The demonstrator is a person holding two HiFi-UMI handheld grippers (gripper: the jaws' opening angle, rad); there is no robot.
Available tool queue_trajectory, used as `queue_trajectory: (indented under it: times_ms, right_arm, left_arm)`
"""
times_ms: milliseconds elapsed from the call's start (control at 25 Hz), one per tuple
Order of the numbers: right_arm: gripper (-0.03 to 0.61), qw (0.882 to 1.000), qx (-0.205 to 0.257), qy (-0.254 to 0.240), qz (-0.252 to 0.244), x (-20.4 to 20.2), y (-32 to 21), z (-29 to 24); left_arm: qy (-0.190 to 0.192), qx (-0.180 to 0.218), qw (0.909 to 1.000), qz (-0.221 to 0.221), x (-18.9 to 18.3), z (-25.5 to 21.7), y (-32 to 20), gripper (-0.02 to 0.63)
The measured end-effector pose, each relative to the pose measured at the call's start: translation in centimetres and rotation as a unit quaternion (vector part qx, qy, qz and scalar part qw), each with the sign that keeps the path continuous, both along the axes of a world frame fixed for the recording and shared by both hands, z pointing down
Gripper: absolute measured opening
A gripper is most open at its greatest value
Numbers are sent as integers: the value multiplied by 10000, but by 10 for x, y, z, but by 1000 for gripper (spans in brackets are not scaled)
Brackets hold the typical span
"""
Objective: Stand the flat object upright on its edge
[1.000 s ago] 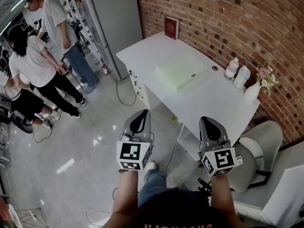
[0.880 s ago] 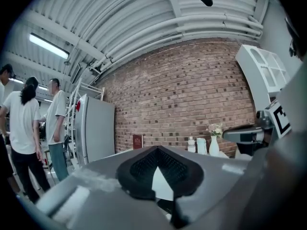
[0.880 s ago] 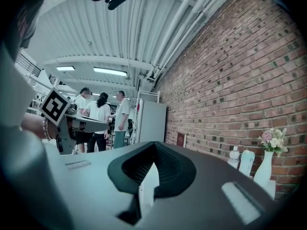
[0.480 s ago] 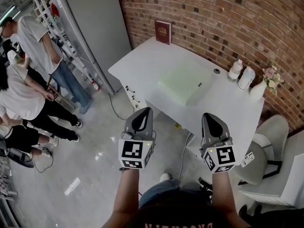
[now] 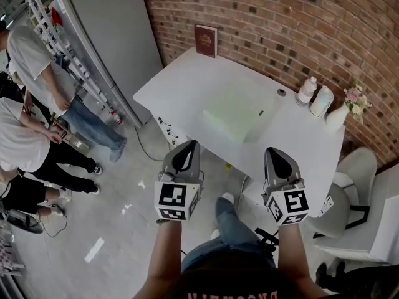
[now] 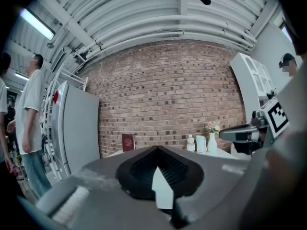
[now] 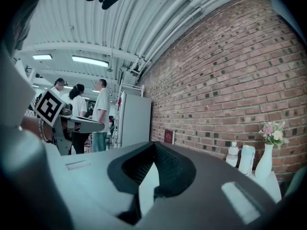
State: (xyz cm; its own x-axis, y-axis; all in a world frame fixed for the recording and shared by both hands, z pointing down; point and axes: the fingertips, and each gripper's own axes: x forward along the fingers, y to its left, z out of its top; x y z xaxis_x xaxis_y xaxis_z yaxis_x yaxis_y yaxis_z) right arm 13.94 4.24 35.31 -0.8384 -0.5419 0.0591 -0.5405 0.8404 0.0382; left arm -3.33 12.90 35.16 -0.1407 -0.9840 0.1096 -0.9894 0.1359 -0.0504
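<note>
Grey left tongs (image 5: 189, 146), right tongs (image 5: 274, 151) level

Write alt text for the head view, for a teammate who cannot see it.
The left gripper and right gripper, both handheld with jaws shut and empty, point toward a white table against a brick wall. A pale green flat object lies flat on the table, untouched. A dark red book stands at the wall.

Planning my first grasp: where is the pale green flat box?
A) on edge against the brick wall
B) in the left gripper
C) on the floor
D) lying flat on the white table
D: the pale green flat box lies broad face down on the white table, nothing touching it.
</note>
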Motion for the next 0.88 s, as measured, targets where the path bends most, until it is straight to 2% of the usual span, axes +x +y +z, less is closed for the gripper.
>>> queue_trajectory:
  times_ms: [280,520,760,880]
  right_arm:
    - [0,9998,-118,-155,73,-29,-37,11]
    - [0,9992,-264,-190,224,-62,-83,24]
    - [0,9973,-373,-157,609,-76,-144,31]
    - [0,9953,-431,-114,861,-76,-175,35]
  left_arm:
    - [-99,-124,9999,54,-27,8,-28,-3]
    - [-181,-373,9991,90,-65,21,-73,-3]
    - [-44,-531,9966,626,-83,28,-145,-3]
    - [-126,-606,9949,796,-91,33,-186,-3]
